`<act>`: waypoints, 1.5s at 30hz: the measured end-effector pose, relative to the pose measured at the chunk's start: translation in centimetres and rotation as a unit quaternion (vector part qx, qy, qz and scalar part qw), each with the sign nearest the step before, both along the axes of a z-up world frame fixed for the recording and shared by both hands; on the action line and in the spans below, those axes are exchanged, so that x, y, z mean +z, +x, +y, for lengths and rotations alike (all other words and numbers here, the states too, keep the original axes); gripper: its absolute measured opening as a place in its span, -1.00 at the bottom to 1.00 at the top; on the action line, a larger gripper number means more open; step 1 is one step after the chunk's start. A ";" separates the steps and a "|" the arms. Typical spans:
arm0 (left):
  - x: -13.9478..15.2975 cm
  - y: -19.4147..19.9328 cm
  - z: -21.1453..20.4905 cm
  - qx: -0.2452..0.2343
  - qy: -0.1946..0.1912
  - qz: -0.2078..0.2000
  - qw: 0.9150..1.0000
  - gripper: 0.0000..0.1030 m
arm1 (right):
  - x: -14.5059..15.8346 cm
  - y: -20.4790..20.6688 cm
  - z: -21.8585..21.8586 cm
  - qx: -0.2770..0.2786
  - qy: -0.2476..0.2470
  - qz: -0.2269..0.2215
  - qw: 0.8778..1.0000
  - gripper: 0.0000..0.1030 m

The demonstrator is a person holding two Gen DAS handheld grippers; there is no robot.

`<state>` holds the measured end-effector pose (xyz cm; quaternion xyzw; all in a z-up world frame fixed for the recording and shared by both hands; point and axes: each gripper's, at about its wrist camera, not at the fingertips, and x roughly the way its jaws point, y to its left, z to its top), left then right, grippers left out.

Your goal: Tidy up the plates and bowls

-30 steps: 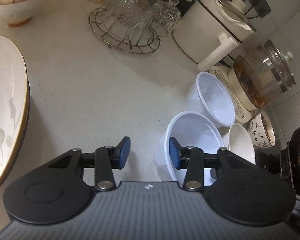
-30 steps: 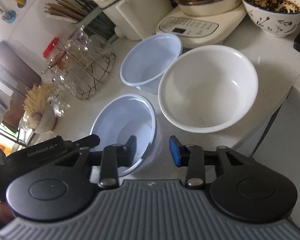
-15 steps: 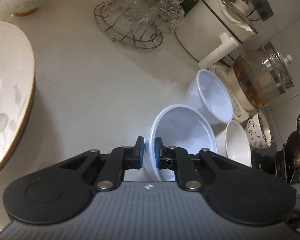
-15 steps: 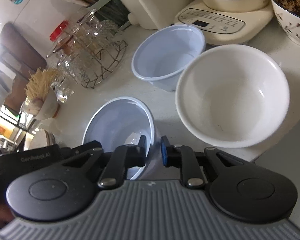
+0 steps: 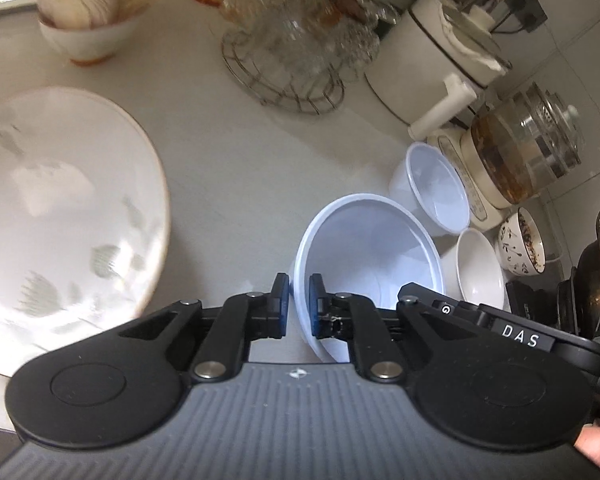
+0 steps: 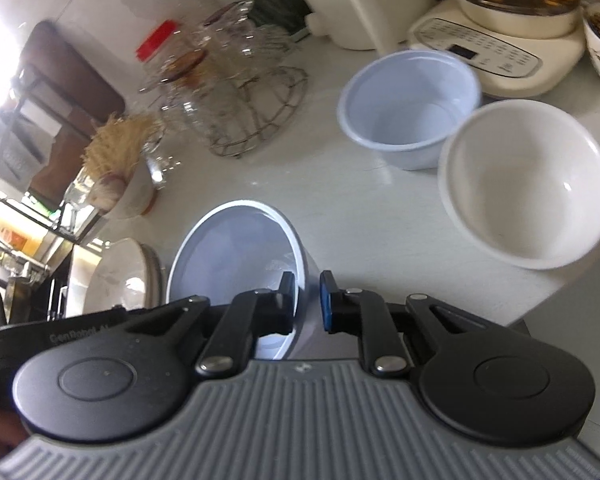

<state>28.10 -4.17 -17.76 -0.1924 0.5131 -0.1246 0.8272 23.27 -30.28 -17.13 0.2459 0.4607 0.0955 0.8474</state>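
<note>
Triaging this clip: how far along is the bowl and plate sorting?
Early. Nothing looks stacked yet. In hand: both tools, left tool and right tool, are shut on opposite rims of one pale blue bowl, tilted in the grip. Left: the second blue bowl and white bowl stand separately on the counter, and the large patterned plate sits apart.

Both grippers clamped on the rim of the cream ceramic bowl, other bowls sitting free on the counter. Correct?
Not quite. The left gripper and right gripper are clamped on the rim of the pale blue plastic bowl; the cream ceramic bowl sits free, as the right wrist view shows.
</note>
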 end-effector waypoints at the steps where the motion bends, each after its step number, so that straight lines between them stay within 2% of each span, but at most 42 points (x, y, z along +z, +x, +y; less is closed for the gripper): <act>1: 0.4 -0.1 0.5 0.002 0.003 -0.003 1.000 -0.76 | 0.2 0.1 0.4 0.003 0.000 -0.001 1.000 -0.70; 8: 1.0 0.2 2.3 0.022 0.021 -0.007 1.000 -0.76 | 1.3 1.3 2.8 0.033 -0.012 -0.014 0.999 -0.69; 12: 0.6 1.1 3.0 0.013 0.019 0.002 1.000 -0.76 | 1.6 2.0 3.1 0.033 -0.016 -0.025 0.999 -0.69; 20: -0.8 2.6 1.9 0.015 0.036 -0.006 0.999 -0.76 | 0.5 3.4 2.9 0.047 -0.025 -0.032 0.998 -0.69; 27: -1.8 2.7 1.5 0.042 0.030 0.001 0.999 -0.76 | -0.7 3.9 2.7 0.067 -0.030 -0.029 0.997 -0.69; 32: -2.6 2.3 0.9 0.057 0.041 0.001 0.998 -0.76 | -1.7 3.9 2.6 0.078 -0.031 -0.021 0.996 -0.69; 37: -2.7 1.7 0.4 0.065 0.054 -0.015 0.996 -0.75 | -2.4 4.1 2.8 0.094 -0.034 -0.019 0.995 -0.69; 45: -2.6 1.5 0.0 0.067 0.066 -0.022 0.995 -0.69 | -2.9 4.5 2.7 0.089 -0.030 -0.009 0.996 -0.64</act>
